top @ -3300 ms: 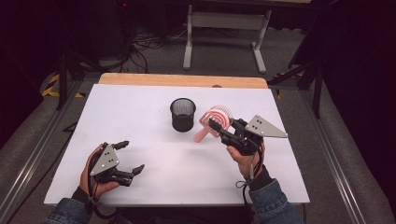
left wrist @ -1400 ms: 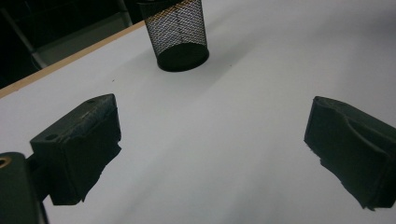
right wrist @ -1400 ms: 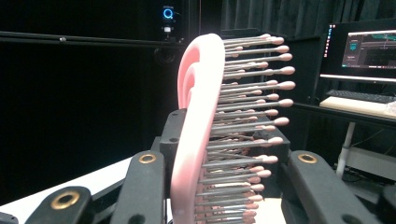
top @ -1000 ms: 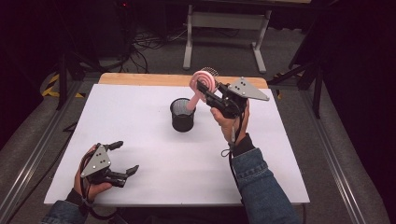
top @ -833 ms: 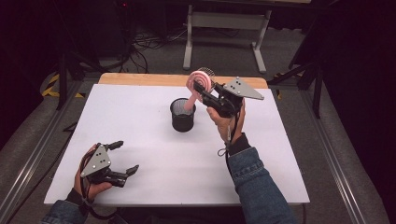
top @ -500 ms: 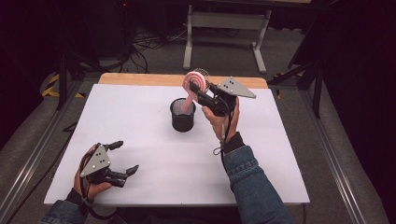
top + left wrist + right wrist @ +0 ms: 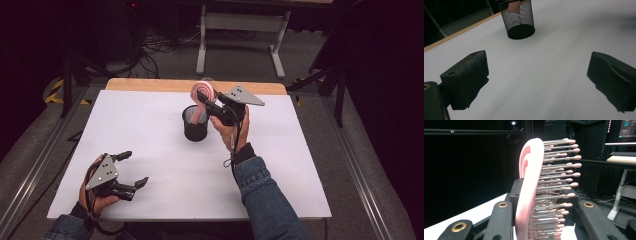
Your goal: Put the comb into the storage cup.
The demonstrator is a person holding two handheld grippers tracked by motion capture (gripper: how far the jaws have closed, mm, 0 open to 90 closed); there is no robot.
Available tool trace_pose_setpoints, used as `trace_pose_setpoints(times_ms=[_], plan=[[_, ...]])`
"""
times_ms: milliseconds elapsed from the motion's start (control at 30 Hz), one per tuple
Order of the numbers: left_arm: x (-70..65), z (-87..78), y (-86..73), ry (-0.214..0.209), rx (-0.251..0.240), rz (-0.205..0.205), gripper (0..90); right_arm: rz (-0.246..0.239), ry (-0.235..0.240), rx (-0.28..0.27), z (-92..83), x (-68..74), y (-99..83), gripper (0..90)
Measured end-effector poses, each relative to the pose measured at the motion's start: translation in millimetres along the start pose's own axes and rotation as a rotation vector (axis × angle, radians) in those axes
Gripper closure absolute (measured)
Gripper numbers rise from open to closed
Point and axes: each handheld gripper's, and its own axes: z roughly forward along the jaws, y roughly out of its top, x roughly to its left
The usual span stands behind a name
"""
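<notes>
Hairbrush, pink with pink-tipped metal bristles, stands nearly upright over the black mesh cup, its handle dipping into the cup's mouth at the far middle of the table. The right gripper is clamped on the brush just below the head; in the right gripper view the pink back sits between the two black jaws with the bristles pointing to the right. The left gripper rests near the left front corner with its jaws apart and nothing between them, well away from the cup.

The main risk is the cup tipping. It is light, nothing holds it, and the brush leans across it, so a handle that catches on the rim or drags along the mesh wall could push the cup over or slide it toward the far edge. Letting go too early may also fail: the head is heavy and rides high, so the brush could topple out or pull the cup down with it. The grip sits on a curved, smooth back, which might let the brush twist between the jaws.

The table is covered in a plain white sheet with a wooden strip along its far edge. Beyond it the room is dark, with grey carpet, loose cables, a white table frame and black stands.
</notes>
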Motion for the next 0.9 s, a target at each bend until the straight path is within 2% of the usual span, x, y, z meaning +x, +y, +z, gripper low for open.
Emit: trace_pose_setpoints(times_ms=[400,600,900], plan=[[-0.1,-0.5,0.1,0.004,0.004,0.005,4.7,0.033,0.011,0.017,2.8,3.7,-12.7,63.3],[0.1,-0.6,0.0,-0.003,0.002,0.004,5.0,0.032,0.014,0.039,5.8,6.7,-19.9,63.3],[0.4,0.0,-0.2,-0.002,0.003,0.001,5.1,0.061,0.014,0.069,9.0,3.4,-35.6,63.2]])
